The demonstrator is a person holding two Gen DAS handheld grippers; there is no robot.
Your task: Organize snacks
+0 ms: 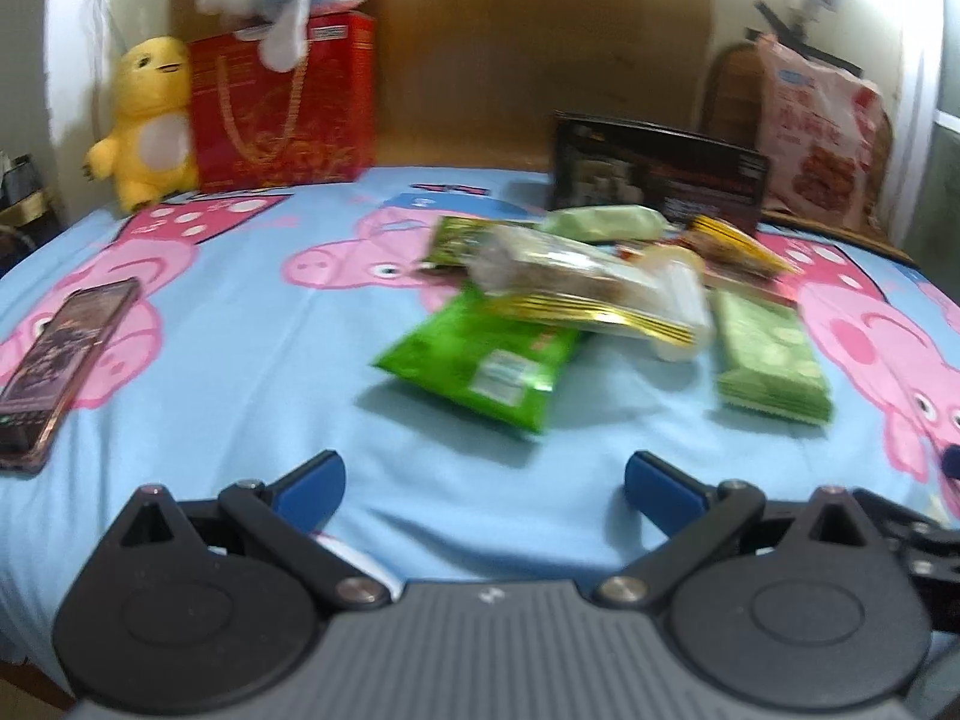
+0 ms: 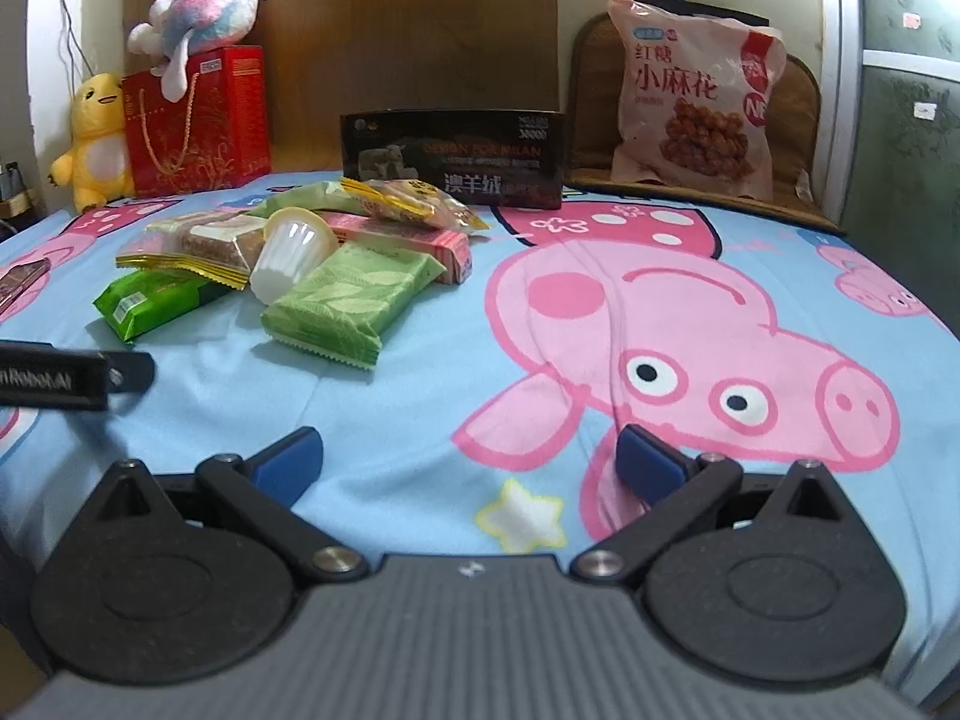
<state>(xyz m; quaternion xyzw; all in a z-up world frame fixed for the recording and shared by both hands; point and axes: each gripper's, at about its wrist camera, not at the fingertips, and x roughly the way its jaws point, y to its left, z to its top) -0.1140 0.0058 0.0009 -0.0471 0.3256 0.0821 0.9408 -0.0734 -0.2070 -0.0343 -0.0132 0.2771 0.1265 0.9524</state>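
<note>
A loose pile of snacks lies on the blue cartoon bedsheet [image 1: 240, 360]. It holds a bright green packet [image 1: 480, 360] [image 2: 150, 300], a pale green leaf-print packet [image 1: 771, 354] [image 2: 354, 300], a gold-edged clear bar packet [image 1: 576, 288] [image 2: 198, 249], a white jelly cup [image 1: 678, 306] [image 2: 291, 252], a pink box [image 2: 408, 240] and a yellow packet [image 2: 408, 201]. My left gripper [image 1: 485, 483] is open, just short of the bright green packet. My right gripper [image 2: 468, 462] is open over bare sheet, right of the pile. Nothing sits between either pair of fingers.
A black box [image 2: 453, 159] [image 1: 657, 174] stands behind the pile. A big pink snack bag [image 2: 696, 102] leans on a brown cushion at back right. A red gift bag [image 1: 282, 108], a yellow plush [image 1: 147, 120] and a pastel plush [image 2: 198, 6] stand at back left. A phone [image 1: 60, 360] lies left.
</note>
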